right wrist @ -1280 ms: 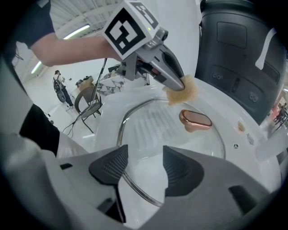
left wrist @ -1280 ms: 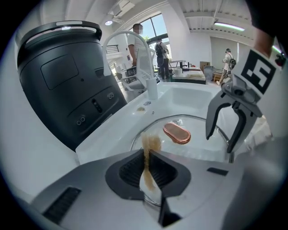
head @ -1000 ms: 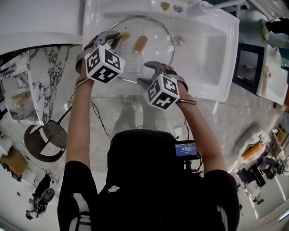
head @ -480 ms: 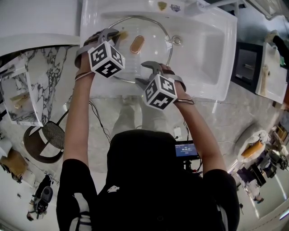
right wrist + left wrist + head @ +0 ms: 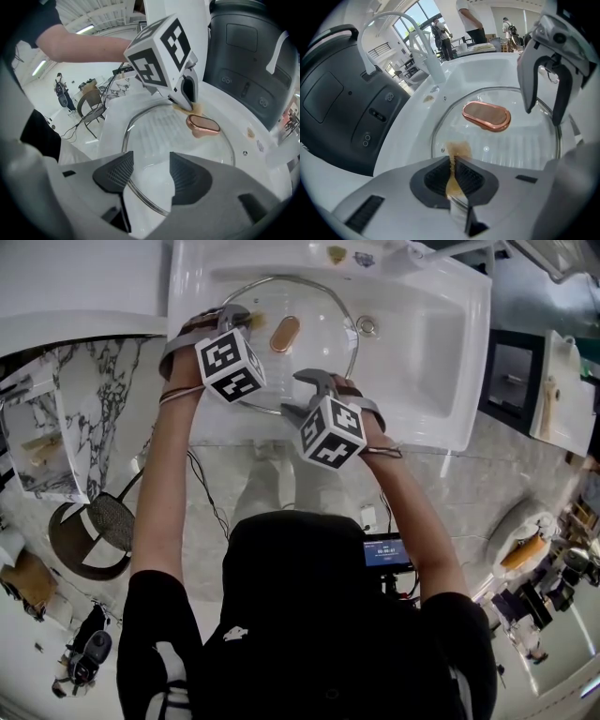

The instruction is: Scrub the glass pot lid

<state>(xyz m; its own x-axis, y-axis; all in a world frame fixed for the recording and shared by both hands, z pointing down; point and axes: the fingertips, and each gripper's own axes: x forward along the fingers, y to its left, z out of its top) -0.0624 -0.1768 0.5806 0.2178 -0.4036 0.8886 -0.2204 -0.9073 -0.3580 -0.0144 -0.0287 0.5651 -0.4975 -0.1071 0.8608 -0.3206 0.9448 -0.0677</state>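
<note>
A white rectangular sink basin [image 5: 433, 362] carries a round, metal-rimmed glass pot lid [image 5: 323, 345], which lies inside it. The lid's near rim passes between the parted jaws of the right gripper [image 5: 292, 393]. The basin's small round drain [image 5: 367, 325] sits beyond that gripper, to its right.

clear glass lid [image 5: 323, 322], shiny metal rim [image 5: 123, 143], glossy copper-toned handle [image 5: 284, 333], rough tan sponge [image 5: 458, 150], glossy white sink [image 5: 441, 343]

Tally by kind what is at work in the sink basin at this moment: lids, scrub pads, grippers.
glass pot lid: 1
tan scrub pad: 1
grippers: 2, the left gripper shut on the pad, the right gripper open over the lid's rim
Total: 4
</note>
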